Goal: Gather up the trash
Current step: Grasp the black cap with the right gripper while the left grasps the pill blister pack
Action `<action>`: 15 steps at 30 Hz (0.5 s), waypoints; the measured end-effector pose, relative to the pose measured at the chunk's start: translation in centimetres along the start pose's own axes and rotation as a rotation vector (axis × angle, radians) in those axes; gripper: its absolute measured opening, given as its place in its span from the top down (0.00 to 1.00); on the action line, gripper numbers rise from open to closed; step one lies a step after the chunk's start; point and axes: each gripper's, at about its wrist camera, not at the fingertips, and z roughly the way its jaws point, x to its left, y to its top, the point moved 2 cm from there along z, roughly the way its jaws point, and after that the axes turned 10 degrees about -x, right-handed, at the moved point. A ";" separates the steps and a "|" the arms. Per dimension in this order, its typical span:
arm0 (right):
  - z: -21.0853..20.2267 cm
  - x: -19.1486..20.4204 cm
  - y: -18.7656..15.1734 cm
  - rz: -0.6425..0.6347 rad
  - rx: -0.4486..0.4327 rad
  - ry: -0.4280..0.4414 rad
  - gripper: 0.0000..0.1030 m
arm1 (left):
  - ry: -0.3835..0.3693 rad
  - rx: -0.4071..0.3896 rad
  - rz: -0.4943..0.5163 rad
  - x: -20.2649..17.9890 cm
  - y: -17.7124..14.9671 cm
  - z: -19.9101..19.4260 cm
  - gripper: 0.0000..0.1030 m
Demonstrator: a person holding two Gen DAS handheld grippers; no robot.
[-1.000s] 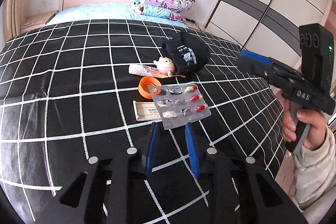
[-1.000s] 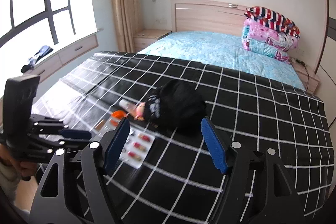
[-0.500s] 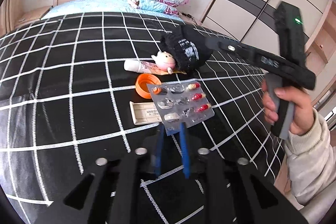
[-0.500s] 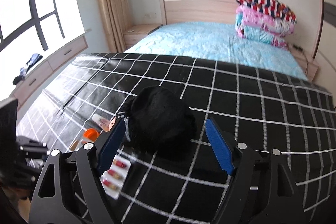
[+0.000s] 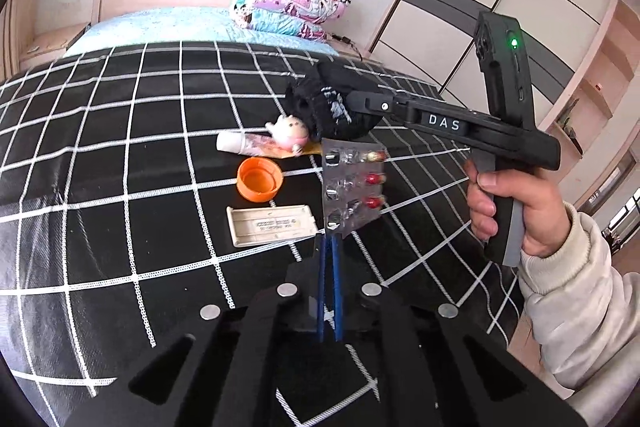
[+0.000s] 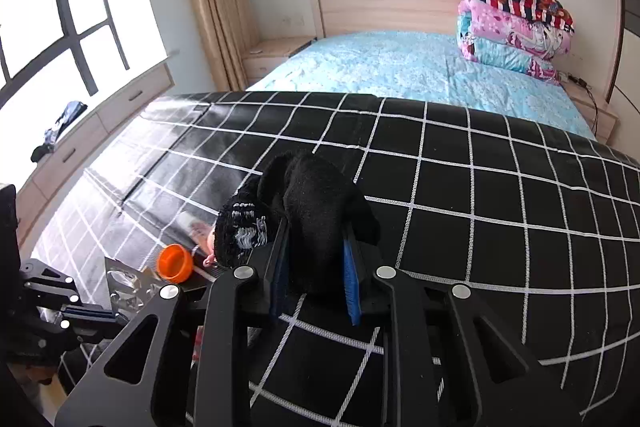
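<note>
While the left gripper [image 5: 329, 243] pinches the blister pack [image 5: 352, 187] — jaws just closed — the right gripper [image 6: 314, 267], at two o'clock, has just clamped the black knit hat [image 6: 308, 211].

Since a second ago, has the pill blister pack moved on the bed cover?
Yes. The blister pack lay flat overlapping the white plastic case; now the left gripper pinches its near edge and it is tipped up, clear of the case.

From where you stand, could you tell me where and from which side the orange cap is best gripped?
Probably by its thin rim. The orange cap lies with its open side up on the black checked cover, so one finger can go inside the hollow and one outside the wall. Come from above on its left side, which is bare; the white tube, white tray and blister pack crowd the other sides.
</note>
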 end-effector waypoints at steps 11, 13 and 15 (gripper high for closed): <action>-4.6 1.5 0.5 -0.034 -0.067 -0.010 0.84 | 0.001 -0.063 0.056 -2.3 0.4 -3.6 0.99; -5.5 1.7 0.9 -0.038 -0.085 -0.013 0.84 | 0.003 -0.073 0.061 -2.8 0.4 -4.2 0.99; -6.3 1.9 1.2 -0.038 -0.097 -0.015 0.84 | 0.004 -0.083 0.066 -3.4 0.4 -4.8 0.99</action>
